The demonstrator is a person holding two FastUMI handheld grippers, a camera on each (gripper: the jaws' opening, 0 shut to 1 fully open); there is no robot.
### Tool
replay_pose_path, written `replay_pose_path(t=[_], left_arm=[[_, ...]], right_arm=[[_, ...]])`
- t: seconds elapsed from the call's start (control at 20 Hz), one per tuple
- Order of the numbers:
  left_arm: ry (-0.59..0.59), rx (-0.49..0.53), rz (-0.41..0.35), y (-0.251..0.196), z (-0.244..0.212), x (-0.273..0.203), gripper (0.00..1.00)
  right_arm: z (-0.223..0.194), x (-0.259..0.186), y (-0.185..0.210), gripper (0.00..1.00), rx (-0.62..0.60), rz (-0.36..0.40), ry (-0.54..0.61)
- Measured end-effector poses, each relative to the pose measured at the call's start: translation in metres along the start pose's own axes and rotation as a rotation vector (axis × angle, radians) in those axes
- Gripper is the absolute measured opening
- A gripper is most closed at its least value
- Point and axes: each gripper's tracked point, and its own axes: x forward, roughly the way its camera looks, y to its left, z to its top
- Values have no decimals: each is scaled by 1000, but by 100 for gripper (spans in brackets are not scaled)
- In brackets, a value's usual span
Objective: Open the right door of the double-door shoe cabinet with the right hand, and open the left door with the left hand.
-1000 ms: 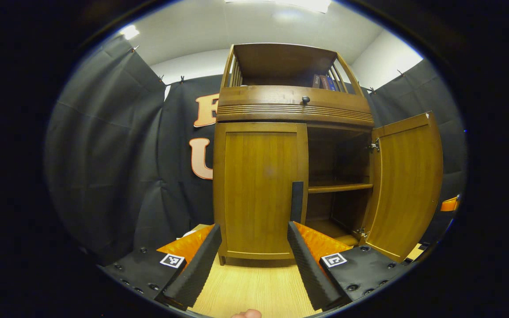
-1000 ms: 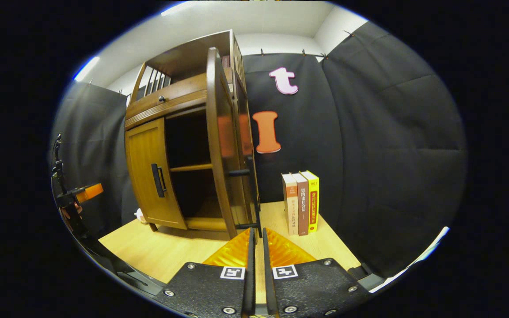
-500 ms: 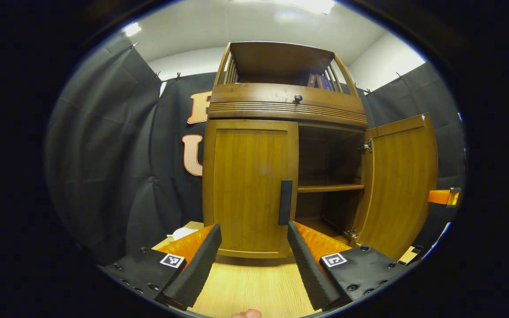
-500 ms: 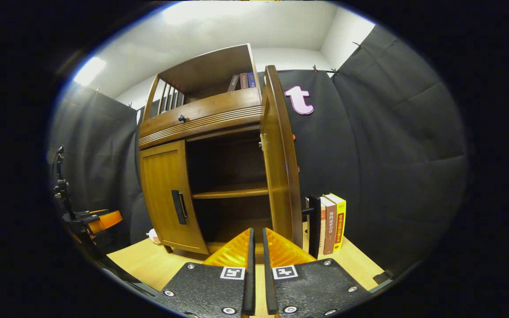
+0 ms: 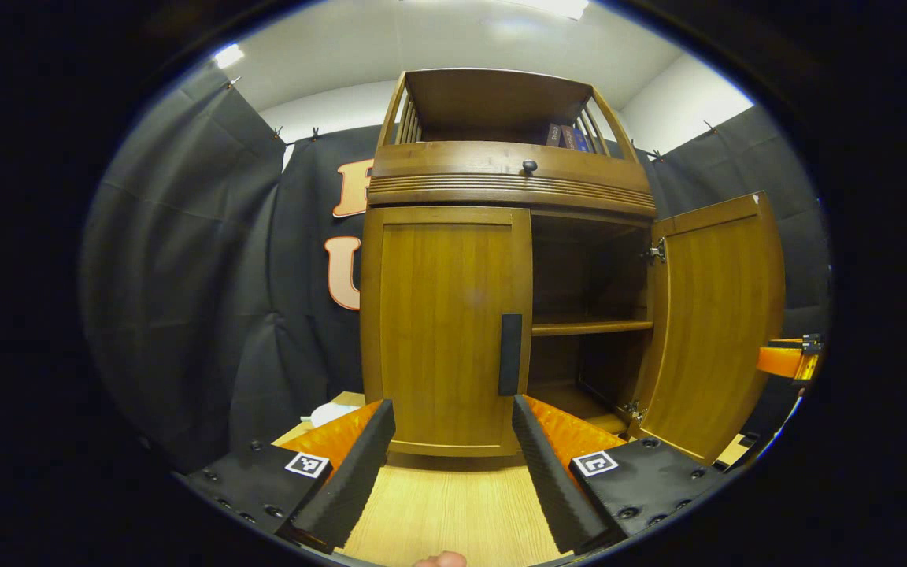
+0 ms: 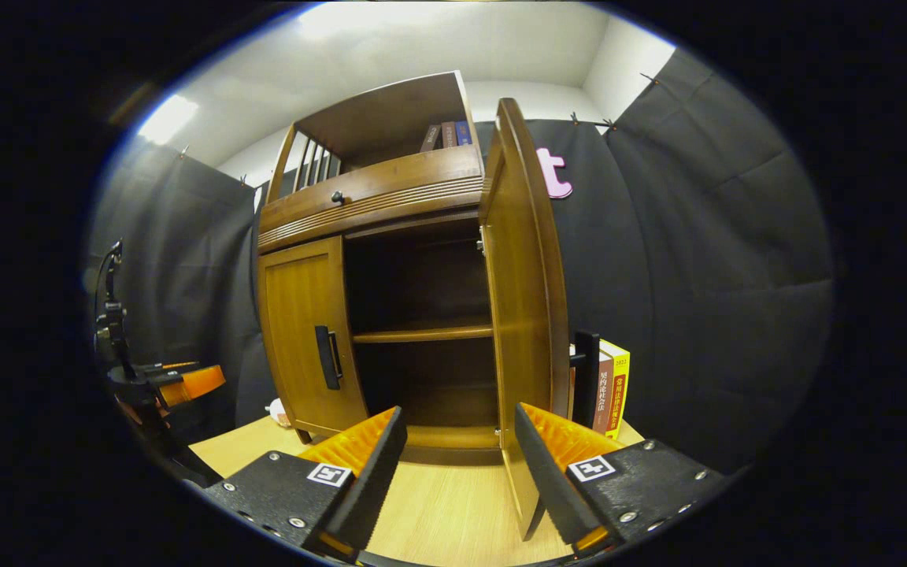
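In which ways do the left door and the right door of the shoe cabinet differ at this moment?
The left door is shut flat against the cabinet; the right door stands swung wide open. The left door shows its outer face and handle; the right door shows its inner face and hinges. Both are the same brown wood.

You faced a glossy mid-brown shoe cabinet (image 5: pixel 501 189) with vertical grain on its left door (image 5: pixel 442 331), which bore a black handle (image 5: pixel 510 354). Beside the cabinet stood a yellow book (image 6: pixel 617 386); beneath it, the pale wood-grain tabletop (image 5: pixel 453 512).
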Motion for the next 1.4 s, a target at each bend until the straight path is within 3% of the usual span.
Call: replay_pose_path(t=[0.15,0.4,0.45,0.65,0.7,0.8,0.95,1.0,1.05,1.2,1.25,1.3,1.4], left_arm=[[-15,-3,-37,-10,8,15,94],[-44,11,-97,-34,25,58,94],[-51,18,-107,-40,28,69,94],[-56,14,-157,-61,25,118,94],[-45,8,-161,-64,22,130,94],[-23,2,-162,-68,12,160,94],[21,11,-161,-74,-5,197,94],[27,19,-162,-76,-10,208,94],[34,28,-162,-78,-15,216,94],[41,44,-146,-77,-22,234,94],[42,45,-140,-76,-23,237,94],[43,50,-131,-75,-25,239,94],[38,66,-120,-74,-25,243,94]], right_arm=[[0,-4,0,92,-46,-6,6],[0,-5,12,92,-4,-8,1],[1,-5,12,98,-6,-11,1],[1,-13,11,92,-5,-22,4],[0,-16,9,98,-3,-28,0],[0,-18,5,92,2,-43,1],[-3,-23,-1,92,13,-68,11],[-3,-25,-3,98,20,-75,12],[-3,-26,-5,92,28,-81,11],[-1,-31,-15,92,30,-104,3],[2,-33,-17,98,30,-111,-3],[3,-35,-20,92,29,-119,-6],[3,-37,-26,92,26,-132,-8]])
